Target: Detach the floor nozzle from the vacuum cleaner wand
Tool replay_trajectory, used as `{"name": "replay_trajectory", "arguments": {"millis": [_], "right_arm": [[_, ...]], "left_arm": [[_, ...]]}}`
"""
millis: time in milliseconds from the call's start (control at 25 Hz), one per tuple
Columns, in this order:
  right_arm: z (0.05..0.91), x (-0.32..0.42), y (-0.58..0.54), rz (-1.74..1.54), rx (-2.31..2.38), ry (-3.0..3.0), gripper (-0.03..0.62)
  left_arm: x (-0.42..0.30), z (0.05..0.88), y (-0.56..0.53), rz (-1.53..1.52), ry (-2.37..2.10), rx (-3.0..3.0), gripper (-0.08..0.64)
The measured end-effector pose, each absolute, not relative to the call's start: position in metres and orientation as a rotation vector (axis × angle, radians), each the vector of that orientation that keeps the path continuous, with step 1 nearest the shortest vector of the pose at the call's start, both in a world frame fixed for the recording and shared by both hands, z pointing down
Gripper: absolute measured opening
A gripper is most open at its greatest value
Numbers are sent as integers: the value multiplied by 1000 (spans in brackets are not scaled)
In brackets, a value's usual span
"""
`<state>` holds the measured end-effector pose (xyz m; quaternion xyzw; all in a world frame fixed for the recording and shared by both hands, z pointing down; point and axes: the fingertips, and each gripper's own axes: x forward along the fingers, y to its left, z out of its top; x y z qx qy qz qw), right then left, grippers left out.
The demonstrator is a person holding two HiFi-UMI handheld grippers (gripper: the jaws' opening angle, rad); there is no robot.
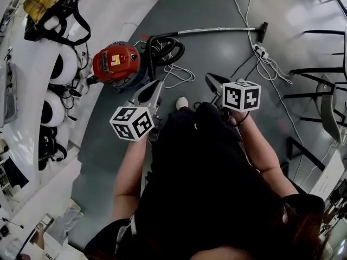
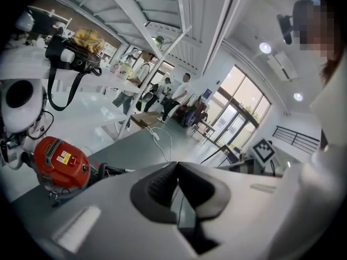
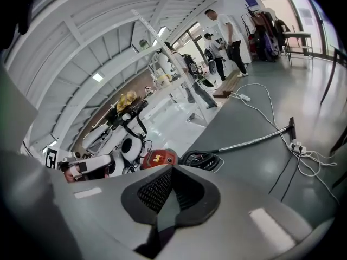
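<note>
A red canister vacuum cleaner (image 1: 116, 62) stands on the grey floor, its black hose (image 1: 166, 50) coiled beside it. The metal wand (image 1: 217, 30) runs right along the floor to the black floor nozzle (image 1: 262, 31), which is attached at its far end. My left gripper (image 1: 156, 84) and right gripper (image 1: 209, 78) are held in front of the person's body, both shut and empty, well short of the wand. The right gripper view shows the vacuum cleaner (image 3: 159, 158), wand (image 3: 252, 141) and nozzle (image 3: 291, 128) beyond the shut jaws. The left gripper view shows the vacuum cleaner (image 2: 59, 163).
A white power strip with tangled cables (image 1: 262, 51) lies just past the nozzle. Black chair frames (image 1: 325, 99) stand at the right. White rounded machines (image 1: 60, 65) and a bag (image 1: 51, 7) line the white counter at left. People (image 3: 230, 34) stand far off.
</note>
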<state>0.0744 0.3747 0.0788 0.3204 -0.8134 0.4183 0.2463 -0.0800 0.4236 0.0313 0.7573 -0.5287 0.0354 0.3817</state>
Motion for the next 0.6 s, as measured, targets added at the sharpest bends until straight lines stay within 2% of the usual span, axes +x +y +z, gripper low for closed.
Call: {"name": "replay_trajectory", "arguments": {"millis": [600], "right_arm": [[95,65,294,1166,881,-2213,-2]], "left_arm": [[-84,59,355,122,-1354,1891,9]]}}
